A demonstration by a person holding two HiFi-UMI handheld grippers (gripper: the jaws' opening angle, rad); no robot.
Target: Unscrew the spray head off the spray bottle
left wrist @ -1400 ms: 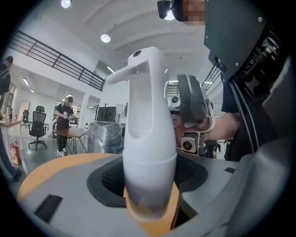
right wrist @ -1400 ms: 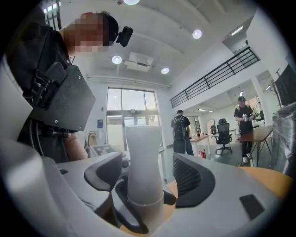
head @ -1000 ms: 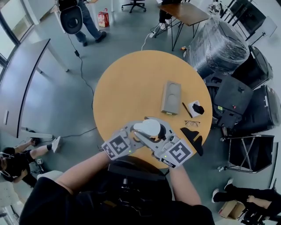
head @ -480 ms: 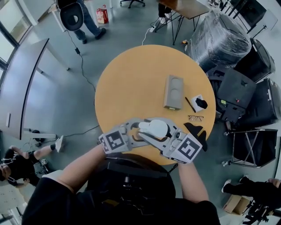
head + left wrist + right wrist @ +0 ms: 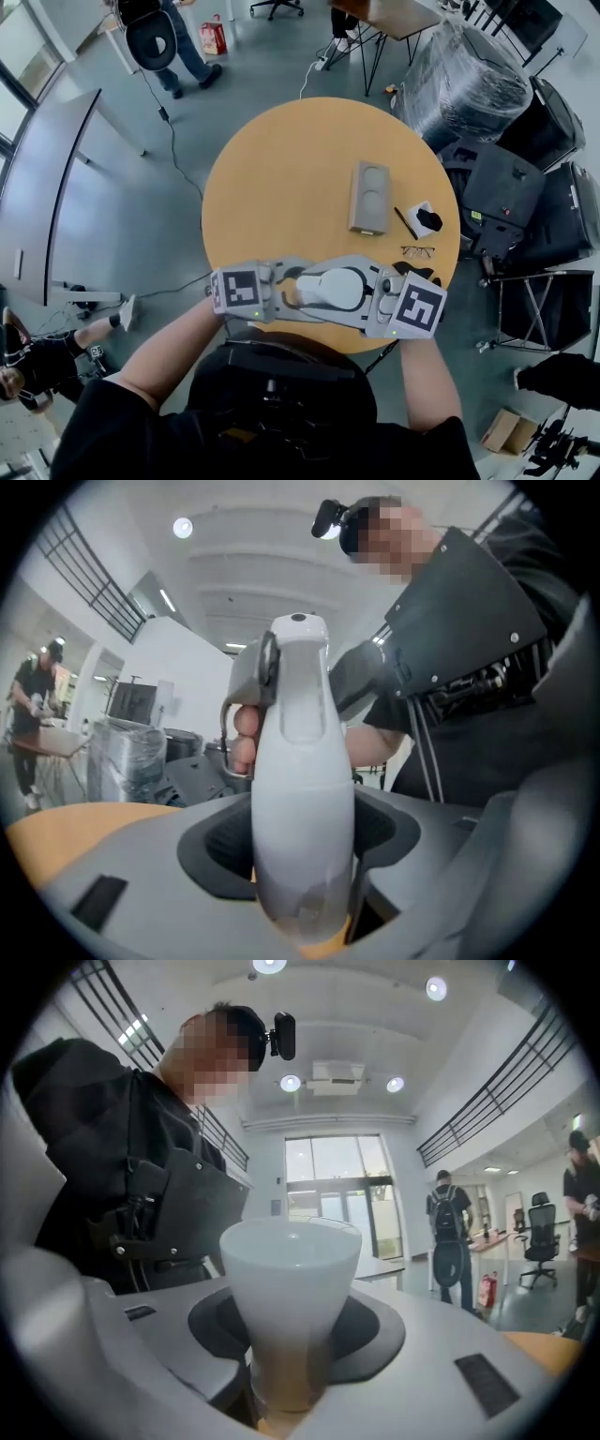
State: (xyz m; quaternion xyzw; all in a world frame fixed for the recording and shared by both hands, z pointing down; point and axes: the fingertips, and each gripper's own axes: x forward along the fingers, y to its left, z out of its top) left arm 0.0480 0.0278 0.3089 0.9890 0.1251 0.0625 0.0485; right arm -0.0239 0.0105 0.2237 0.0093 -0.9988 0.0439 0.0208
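Bottle has swung from slanting away from you to lying level and crosswise, just above the near edge of the table, with your two grippers now nose to nose.
Your left gripper is clamped wide on the broad body. Your right gripper, whose jaws have just been closing, pinches the narrow end, where the head appears to sit. Treat the left as the vise and squeeze only enough to stop slipping, since the thin wall will likely give. Turn the right alone, rolling about the bottle's own long line so the thread doesn't bind, in short turns with a re-grip between. Tip the head end a little up before the last turn, and work over the table, well apart from the box and glasses.
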